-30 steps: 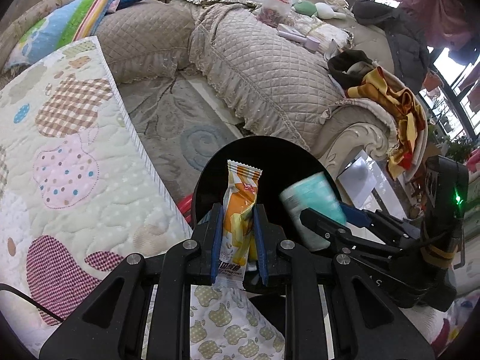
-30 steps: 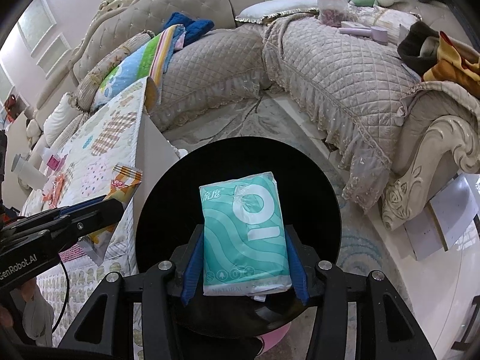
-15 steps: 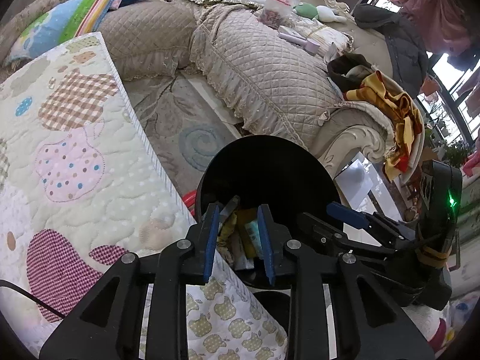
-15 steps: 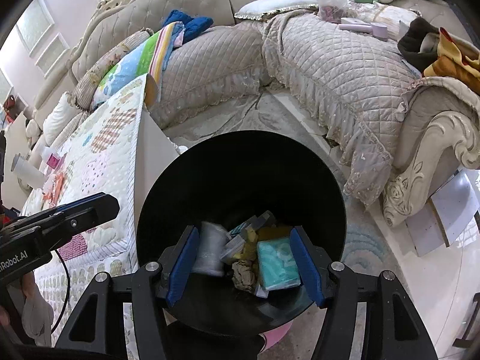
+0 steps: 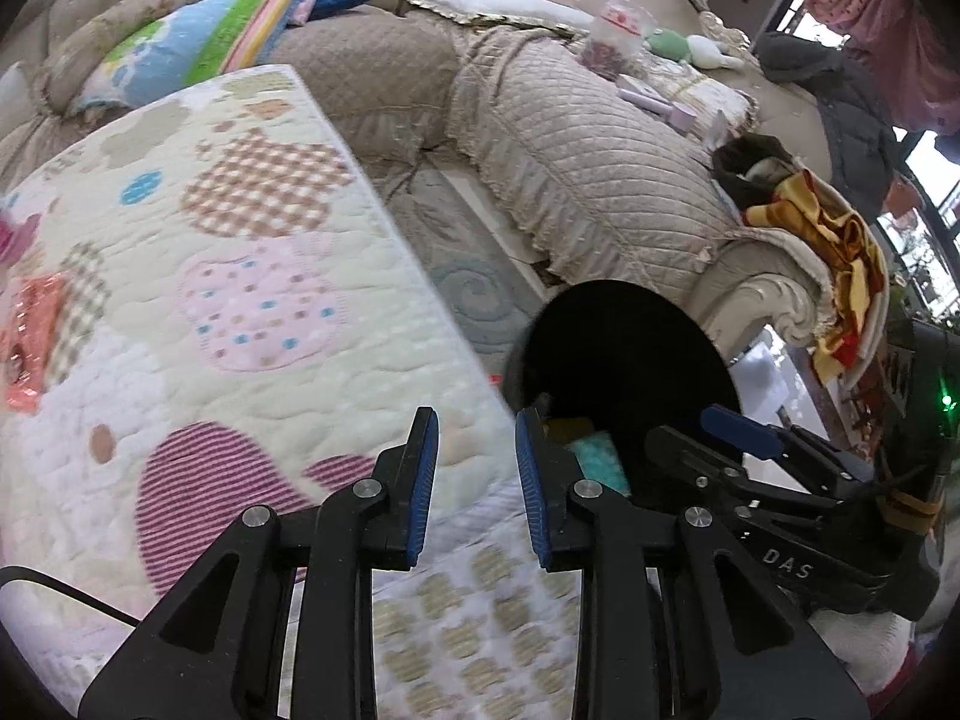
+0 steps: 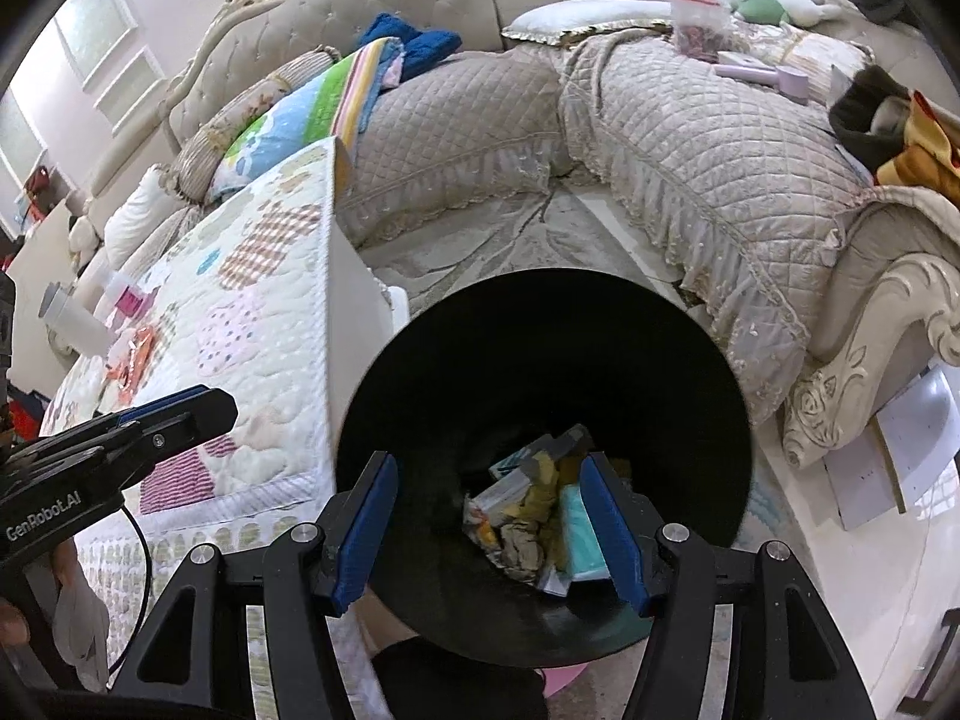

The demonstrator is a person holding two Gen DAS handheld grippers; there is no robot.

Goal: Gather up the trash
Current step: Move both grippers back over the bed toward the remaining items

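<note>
A black trash bin point(image 6: 690, 372) stands on the floor beside the quilt-covered table point(image 6: 264, 312). Inside lie several pieces of trash, among them a teal tissue pack point(image 6: 579, 534) and crumpled wrappers point(image 6: 516, 504). My right gripper point(image 6: 489, 531) is open and empty over the bin's near rim. My left gripper point(image 5: 474, 480) is open and empty over the table's corner; the bin point(image 5: 636, 336) is to its right, with the teal pack point(image 5: 597, 459) visible inside. An orange-red wrapper point(image 5: 27, 336) lies at the table's far left; it also shows in the right wrist view point(image 6: 135, 354).
A quilted beige sofa point(image 6: 690, 138) curves around behind the bin, with pillows, a bag of snacks point(image 6: 696, 18) and clothes on it. A white bottle point(image 6: 72, 318) stands at the table's far end. A rug point(image 5: 456, 264) covers the floor between table and sofa.
Both grippers opened and dropped their loads, the orange snack wrapper and the teal tissue pack, into the bin. The left gripper has since swung left, back over the table.
</note>
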